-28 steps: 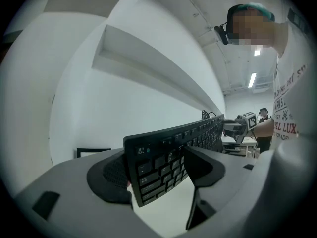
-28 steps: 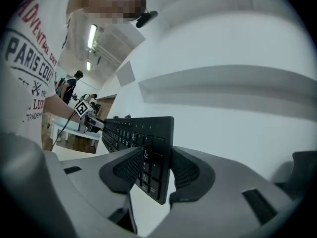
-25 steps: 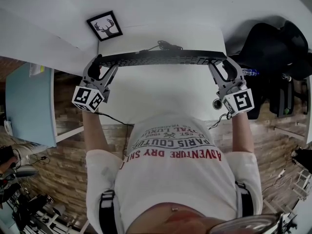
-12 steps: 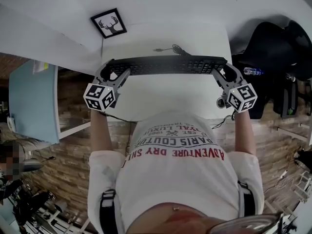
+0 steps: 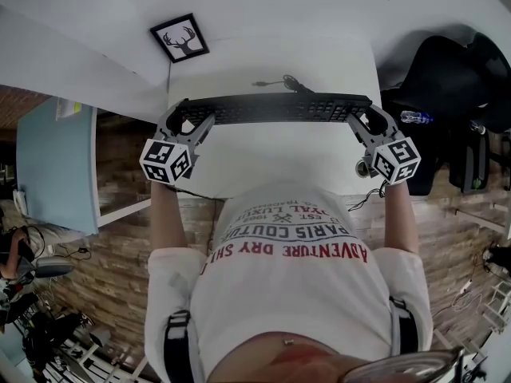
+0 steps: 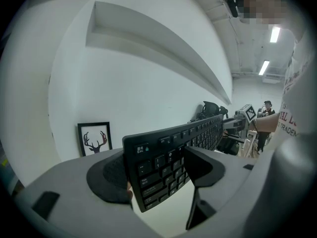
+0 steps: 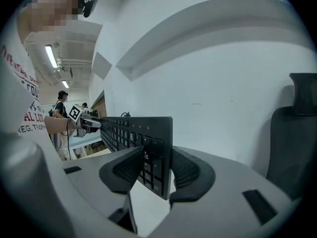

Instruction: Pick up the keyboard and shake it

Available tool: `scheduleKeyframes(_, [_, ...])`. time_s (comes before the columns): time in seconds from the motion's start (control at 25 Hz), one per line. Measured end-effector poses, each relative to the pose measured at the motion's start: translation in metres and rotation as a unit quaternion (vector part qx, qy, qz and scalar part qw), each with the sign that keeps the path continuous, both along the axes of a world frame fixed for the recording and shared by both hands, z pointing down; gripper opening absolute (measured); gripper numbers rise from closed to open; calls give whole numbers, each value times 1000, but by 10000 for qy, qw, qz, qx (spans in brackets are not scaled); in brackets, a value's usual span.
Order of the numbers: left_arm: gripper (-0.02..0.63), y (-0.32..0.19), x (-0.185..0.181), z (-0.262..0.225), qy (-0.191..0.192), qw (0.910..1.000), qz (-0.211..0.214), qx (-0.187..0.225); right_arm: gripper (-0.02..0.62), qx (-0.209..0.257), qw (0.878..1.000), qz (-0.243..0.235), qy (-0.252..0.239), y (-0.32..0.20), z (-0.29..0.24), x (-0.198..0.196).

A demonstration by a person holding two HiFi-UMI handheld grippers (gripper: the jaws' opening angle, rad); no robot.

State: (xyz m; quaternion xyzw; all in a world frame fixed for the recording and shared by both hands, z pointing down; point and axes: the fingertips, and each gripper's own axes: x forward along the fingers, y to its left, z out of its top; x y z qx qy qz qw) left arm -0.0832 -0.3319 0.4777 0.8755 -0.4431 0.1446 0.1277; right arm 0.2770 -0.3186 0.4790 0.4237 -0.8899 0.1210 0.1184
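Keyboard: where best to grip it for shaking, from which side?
By its short ends, one gripper from each side, jaws across key face and back: the keyboard is long and thin, so end grips should balance it. Left gripper and right gripper hold it so.

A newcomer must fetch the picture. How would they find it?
Find the white desk against the wall. At its far left corner, behind the black keyboard, stands a small black frame. It alone shows an antlered deer head.

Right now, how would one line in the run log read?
keyboard: tilted, over white desk | left gripper: shut on its left end | right gripper: shut on its right end
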Motion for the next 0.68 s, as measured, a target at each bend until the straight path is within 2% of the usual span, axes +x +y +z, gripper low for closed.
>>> scheduleKeyframes(0.68, [326, 0, -4, 2, -103, 9999, 10, -7, 186, -242, 9997, 15, 0, 1, 10, -5])
